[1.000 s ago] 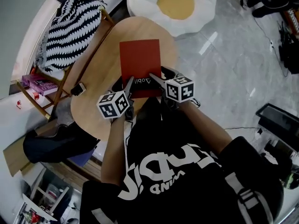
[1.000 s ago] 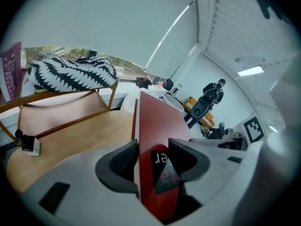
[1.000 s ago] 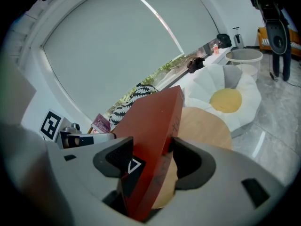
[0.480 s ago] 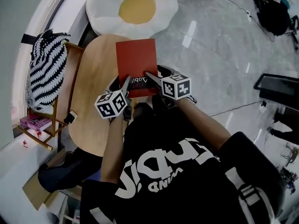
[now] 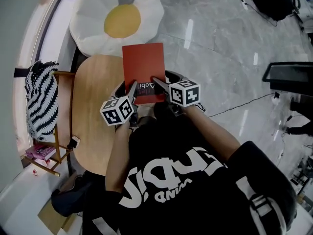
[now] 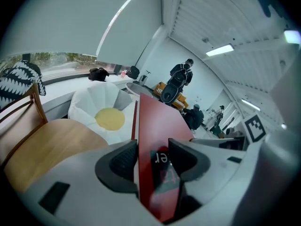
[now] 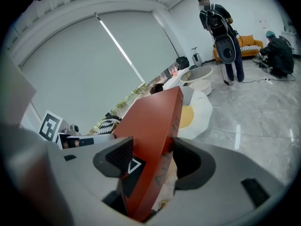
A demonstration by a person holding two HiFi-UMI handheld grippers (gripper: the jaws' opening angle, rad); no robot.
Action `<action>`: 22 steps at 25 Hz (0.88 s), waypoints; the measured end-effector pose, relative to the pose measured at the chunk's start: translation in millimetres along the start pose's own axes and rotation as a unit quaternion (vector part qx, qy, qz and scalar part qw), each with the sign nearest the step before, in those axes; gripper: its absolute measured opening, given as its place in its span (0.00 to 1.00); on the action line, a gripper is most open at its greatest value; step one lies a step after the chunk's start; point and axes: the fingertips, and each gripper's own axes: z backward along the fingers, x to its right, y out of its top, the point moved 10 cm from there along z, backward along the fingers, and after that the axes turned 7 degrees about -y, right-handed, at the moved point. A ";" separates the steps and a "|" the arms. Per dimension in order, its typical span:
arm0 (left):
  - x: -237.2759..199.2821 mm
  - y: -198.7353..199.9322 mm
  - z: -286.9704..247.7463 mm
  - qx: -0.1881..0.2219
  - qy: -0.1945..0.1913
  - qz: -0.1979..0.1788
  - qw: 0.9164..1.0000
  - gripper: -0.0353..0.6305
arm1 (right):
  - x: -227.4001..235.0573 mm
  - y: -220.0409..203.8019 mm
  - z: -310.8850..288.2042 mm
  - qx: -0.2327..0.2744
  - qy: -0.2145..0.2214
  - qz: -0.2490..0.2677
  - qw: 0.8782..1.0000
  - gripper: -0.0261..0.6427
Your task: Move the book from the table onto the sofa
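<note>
- Grey marble floor (image 5: 230, 58) fills the right half of the head view.
- White sofa cushion shaped like a fried egg (image 5: 93, 31), with a yellow centre, sits on the floor at the far end of the table.
- Round wooden table (image 5: 93, 111) is left of centre. Its far rim is just beside the egg cushion.
- Wooden chair (image 5: 58, 131) stands at the table's left, with a black-and-white striped pillow (image 5: 41, 99) on it.
- Two people are in the background of the right gripper view, one standing (image 7: 218, 27) and one crouched (image 7: 277, 53).
- Red book (image 5: 143, 67) is held at its near end by both grippers. From above it overlaps the table's right rim and the floor beyond, and its far edge points toward the egg cushion. Whether it touches the tabletop cannot be told.
- Left gripper (image 5: 126, 84) is clamped on the book's near-left corner. In its own view the jaws press both faces of the red cover (image 6: 157, 121).
- Right gripper (image 5: 164, 77) is clamped on the near-right corner. In its own view the book (image 7: 153, 112) runs tilted between the dark pads (image 7: 120, 159).
</note>
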 end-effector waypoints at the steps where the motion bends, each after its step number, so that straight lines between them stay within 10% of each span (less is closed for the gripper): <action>1: 3.8 1.8 -6.3 -0.001 -0.001 -0.001 1.000 0.36 | 6.4 2.8 1.3 0.003 -0.001 -0.002 1.000 0.43; 22: 8.7 74.5 -95.0 0.025 -0.003 -0.021 0.999 0.36 | 70.5 95.0 -37.2 0.024 0.005 0.005 1.000 0.43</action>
